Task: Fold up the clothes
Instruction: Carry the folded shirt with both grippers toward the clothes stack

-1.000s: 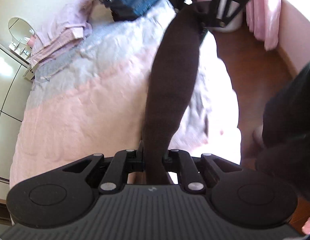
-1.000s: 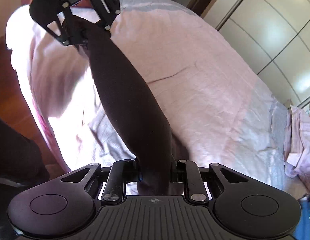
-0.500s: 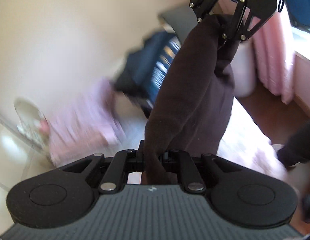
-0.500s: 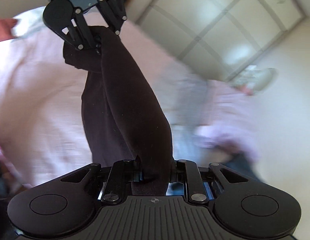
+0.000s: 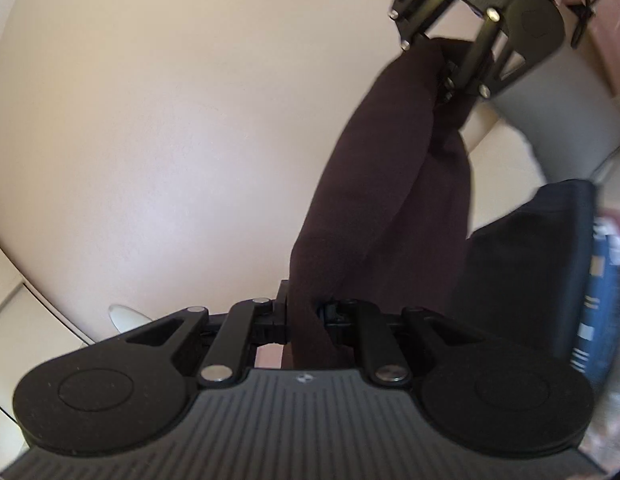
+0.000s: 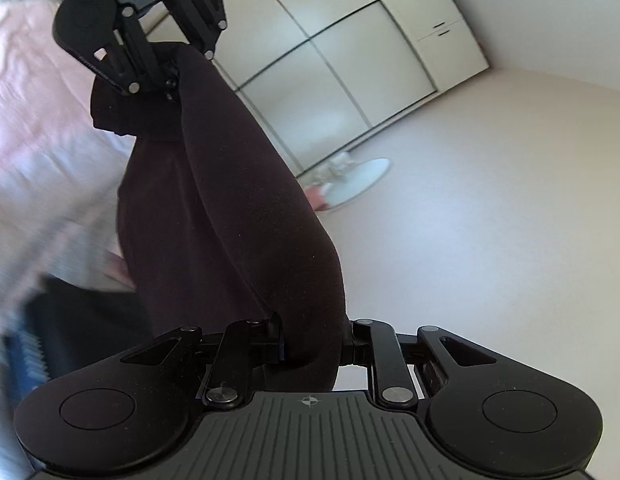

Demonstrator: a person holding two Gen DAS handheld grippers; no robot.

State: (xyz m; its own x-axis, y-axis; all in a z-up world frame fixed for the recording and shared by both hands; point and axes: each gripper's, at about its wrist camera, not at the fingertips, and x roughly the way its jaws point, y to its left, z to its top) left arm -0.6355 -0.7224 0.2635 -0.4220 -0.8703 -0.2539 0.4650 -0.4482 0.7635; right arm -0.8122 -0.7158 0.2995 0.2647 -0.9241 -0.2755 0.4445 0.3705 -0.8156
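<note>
- No words, brand names or numbers can be read in either wrist view.
- The only sign is a small round crosshair mark on the ribbed body of the left gripper (image 5: 303, 322) and the right gripper (image 6: 310, 354).

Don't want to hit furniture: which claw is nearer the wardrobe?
Left, probably. In the right wrist view the left claw sits between the camera and the wardrobe. The right claw holds the garment's other end, farther from it.

wrist views facing each other, sharing garment (image 5: 374, 184)
</note>
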